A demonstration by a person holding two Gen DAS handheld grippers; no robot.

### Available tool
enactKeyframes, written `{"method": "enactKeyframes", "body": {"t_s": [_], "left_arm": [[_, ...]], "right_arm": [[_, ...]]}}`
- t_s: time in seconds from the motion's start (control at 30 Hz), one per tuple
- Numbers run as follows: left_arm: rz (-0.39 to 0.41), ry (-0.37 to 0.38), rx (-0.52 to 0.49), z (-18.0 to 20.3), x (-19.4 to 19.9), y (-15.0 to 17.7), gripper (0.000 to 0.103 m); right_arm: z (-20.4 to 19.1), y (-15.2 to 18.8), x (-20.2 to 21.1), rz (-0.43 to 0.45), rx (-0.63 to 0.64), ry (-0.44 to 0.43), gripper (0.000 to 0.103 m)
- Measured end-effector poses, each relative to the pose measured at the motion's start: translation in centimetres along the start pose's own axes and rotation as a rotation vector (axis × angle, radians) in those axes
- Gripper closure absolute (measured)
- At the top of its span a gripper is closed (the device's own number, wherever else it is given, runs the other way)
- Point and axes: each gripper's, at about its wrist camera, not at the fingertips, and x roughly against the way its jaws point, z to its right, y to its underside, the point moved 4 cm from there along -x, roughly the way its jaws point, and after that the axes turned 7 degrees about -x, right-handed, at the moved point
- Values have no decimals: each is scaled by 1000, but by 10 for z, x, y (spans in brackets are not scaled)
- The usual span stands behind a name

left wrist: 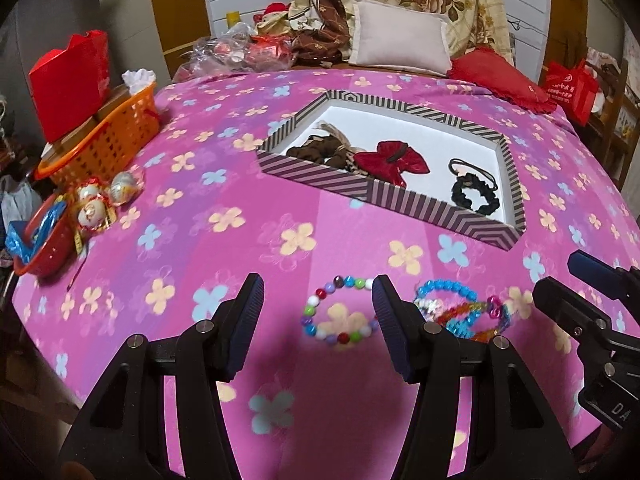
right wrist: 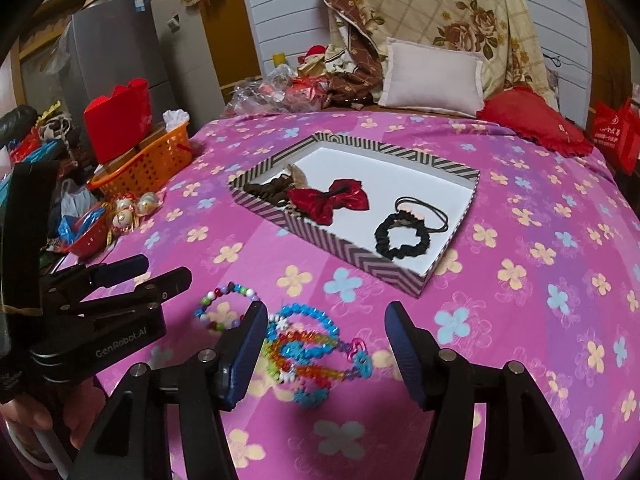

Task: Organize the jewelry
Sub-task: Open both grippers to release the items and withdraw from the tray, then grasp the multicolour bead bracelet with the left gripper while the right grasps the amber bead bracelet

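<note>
A round multicoloured bead bracelet [left wrist: 340, 312] lies on the pink flowered bedspread between the fingers of my open left gripper [left wrist: 318, 308]; it also shows in the right wrist view [right wrist: 224, 308]. A tangle of blue and rainbow bead bracelets [right wrist: 312, 344] lies between the fingers of my open right gripper [right wrist: 326, 332]; it shows in the left wrist view [left wrist: 460, 312] too. Both grippers hover empty above the bed. A striped tray [left wrist: 320, 170] farther back holds a brown scrunchie [left wrist: 320, 150], a red bow [left wrist: 394, 162] and black hair ties [left wrist: 476, 192].
An orange basket [left wrist: 108, 136] with a red box [left wrist: 70, 80] stands at the bed's left edge, by foil-wrapped balls [left wrist: 96, 208] and a red bowl [left wrist: 44, 252]. Pillows [left wrist: 400, 38] and a red cushion [left wrist: 496, 76] lie at the far end.
</note>
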Motion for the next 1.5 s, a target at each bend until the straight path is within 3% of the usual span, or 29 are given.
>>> {"method": "enactKeyframes", "body": {"t_s": [0.23, 0.7, 1.0, 1.1, 1.5], "left_arm": [[-23, 2, 11, -9, -1, 15, 47], [-129, 93, 64, -38, -25, 47, 47], [-174, 63, 92, -39, -46, 43, 47], [-180, 54, 106, -42, -52, 39, 47], [-177, 54, 112, -41, -65, 27, 47]], "right_arm": [[3, 12, -1, -22, 6, 7, 44], [25, 31, -17, -82, -2, 32, 44], [6, 38, -31, -112, 76, -18, 45], [-4, 40, -37, -125, 114, -31, 56], [-30, 48, -54, -163, 206, -85, 74]]}}
